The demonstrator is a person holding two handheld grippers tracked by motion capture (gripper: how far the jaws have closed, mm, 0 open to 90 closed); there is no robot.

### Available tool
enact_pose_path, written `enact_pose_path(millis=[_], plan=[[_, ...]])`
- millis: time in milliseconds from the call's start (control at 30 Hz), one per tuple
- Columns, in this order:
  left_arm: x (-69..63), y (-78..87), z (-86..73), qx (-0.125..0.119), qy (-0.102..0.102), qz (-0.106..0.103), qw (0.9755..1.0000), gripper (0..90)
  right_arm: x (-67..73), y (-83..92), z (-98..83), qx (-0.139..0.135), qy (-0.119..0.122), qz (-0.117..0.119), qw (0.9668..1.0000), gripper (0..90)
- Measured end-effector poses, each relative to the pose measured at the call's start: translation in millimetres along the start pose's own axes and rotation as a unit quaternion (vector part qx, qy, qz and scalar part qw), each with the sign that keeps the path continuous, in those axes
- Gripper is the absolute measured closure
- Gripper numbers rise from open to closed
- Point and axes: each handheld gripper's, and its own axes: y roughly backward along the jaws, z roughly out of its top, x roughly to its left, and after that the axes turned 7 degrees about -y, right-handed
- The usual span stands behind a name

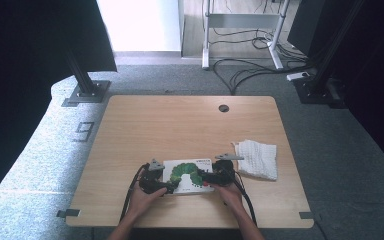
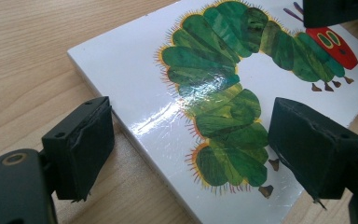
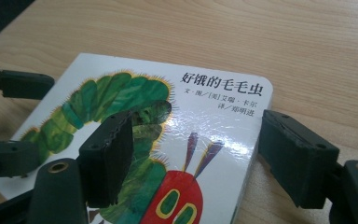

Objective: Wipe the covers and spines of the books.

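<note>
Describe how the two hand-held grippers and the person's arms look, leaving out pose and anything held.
The left gripper and the right gripper are black, each with two blocky jaws faced with ridged pads and a round brass-coloured fastener at the base. Each carries a grey three-cornered plate on top and trails a black cable. The forearms are bare, with no sleeves or gloves.

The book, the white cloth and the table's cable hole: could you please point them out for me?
book (image 2: 135,84): left gripper view, white part of the cover.
cloth (image 1: 257,159): high view, middle of the fabric.
cable hole (image 1: 223,108): high view, its dark centre.
</note>
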Motion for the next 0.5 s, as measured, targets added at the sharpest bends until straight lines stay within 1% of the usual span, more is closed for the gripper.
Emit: enact_pose_path(millis=[133, 300, 367, 500], plan=[[0.9, 0.3, -0.6, -0.002, 0.002, -0.003, 1.0, 14.8, 0.0, 3.1, 1.2, -0.004, -0.013, 0.007, 0.9999, 26.0], [1.6, 0.6, -1.3, -0.006, 0.004, -0.006, 1.0, 14.6, -3.1, 7.9, 3.4, -0.01, -0.038, 0.03, 0.9988, 27.0], [2.1, 0.8, -1.4, -0.006, 0.006, -0.008, 0.9999, 14.5, -4.0, 9.4, 3.9, -0.01, -0.044, 0.036, 0.9984, 27.5], [2.3, 0.8, -1.7, -0.007, 0.005, -0.009, 0.9999, 14.5, -4.5, 11.3, 4.2, -0.008, -0.048, 0.04, 0.998, 27.8]])
